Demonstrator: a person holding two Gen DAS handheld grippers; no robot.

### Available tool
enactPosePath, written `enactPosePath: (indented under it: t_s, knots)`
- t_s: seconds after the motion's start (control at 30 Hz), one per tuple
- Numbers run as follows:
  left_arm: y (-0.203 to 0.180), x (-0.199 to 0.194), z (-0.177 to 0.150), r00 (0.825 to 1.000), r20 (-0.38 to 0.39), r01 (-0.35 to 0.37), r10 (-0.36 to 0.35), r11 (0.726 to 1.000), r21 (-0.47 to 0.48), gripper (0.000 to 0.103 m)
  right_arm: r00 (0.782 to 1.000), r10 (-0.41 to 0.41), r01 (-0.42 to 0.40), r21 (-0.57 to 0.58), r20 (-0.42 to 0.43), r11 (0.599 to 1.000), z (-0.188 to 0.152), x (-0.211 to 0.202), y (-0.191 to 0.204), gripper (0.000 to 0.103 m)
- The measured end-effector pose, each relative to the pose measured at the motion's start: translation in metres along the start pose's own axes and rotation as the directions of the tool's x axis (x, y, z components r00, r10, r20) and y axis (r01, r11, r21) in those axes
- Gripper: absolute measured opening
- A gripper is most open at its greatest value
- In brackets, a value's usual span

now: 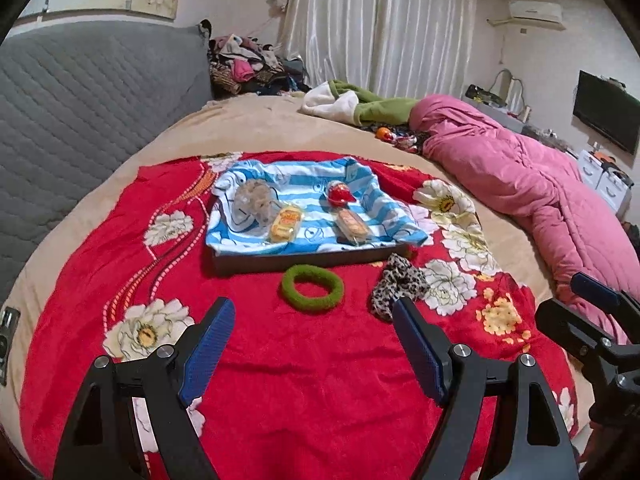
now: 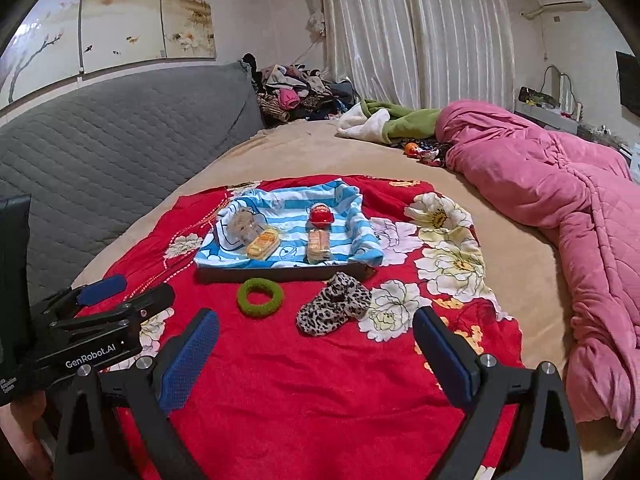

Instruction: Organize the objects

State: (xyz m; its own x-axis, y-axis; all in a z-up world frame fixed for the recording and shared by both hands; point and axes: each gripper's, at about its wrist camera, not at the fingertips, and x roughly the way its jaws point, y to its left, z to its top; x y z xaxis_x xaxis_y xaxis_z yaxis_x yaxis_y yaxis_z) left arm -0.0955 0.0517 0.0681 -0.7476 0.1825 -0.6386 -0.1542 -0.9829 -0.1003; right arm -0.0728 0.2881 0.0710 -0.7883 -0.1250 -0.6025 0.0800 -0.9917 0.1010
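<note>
On a red flowered blanket (image 1: 280,360) lies a fuzzy green ring (image 1: 312,288) (image 2: 260,297), and right of it a leopard-print scrunchie (image 1: 398,285) (image 2: 333,310). Behind them stands a dark tray (image 1: 312,261) (image 2: 280,273) lined with a blue-striped cloth. The cloth carries a grey fuzzy item (image 1: 256,204), two wrapped snacks (image 1: 285,224) (image 1: 352,224) and a red round item (image 1: 339,194). My left gripper (image 1: 312,312) hangs open above the blanket, short of the ring. My right gripper (image 2: 316,324) is open too, just short of the scrunchie. Nothing is between either pair of fingers.
A crumpled pink quilt (image 1: 520,184) lies along the bed's right side. A green and white blanket (image 1: 360,102) and small toys (image 1: 396,136) sit at the far end. A grey quilted headboard (image 1: 80,112) rises on the left, with a heap of clothes (image 1: 248,64) behind it.
</note>
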Motion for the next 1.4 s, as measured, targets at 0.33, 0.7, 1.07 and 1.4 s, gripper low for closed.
enactPosePath:
  t_s: [0.33, 0.7, 1.07, 1.4]
  knots:
    - [-0.008, 0.028, -0.017, 1.000, -0.031, -0.004, 0.004, 1.000, 0.012, 0.082, 0.999, -0.038, 0.038, -0.022, -0.027, 0.999, -0.020, 0.016, -0.015, 0.098]
    - [-0.005, 0.068, -0.025, 0.997, -0.069, -0.021, 0.022, 1.000, 0.015, 0.082, 0.997, -0.042, 0.040, -0.027, -0.069, 0.999, -0.027, 0.058, -0.018, 0.098]
    - [0.003, 0.116, -0.033, 0.990, -0.137, -0.033, 0.033, 0.999, 0.005, 0.082, 0.990, -0.034, 0.031, -0.023, -0.139, 0.999, -0.034, 0.108, -0.020, 0.098]
    - [0.008, 0.149, -0.028, 0.985, -0.166, -0.040, 0.041, 0.999, 0.005, 0.082, 0.982, -0.038, 0.034, -0.025, -0.185, 0.999, -0.032, 0.145, -0.020, 0.098]
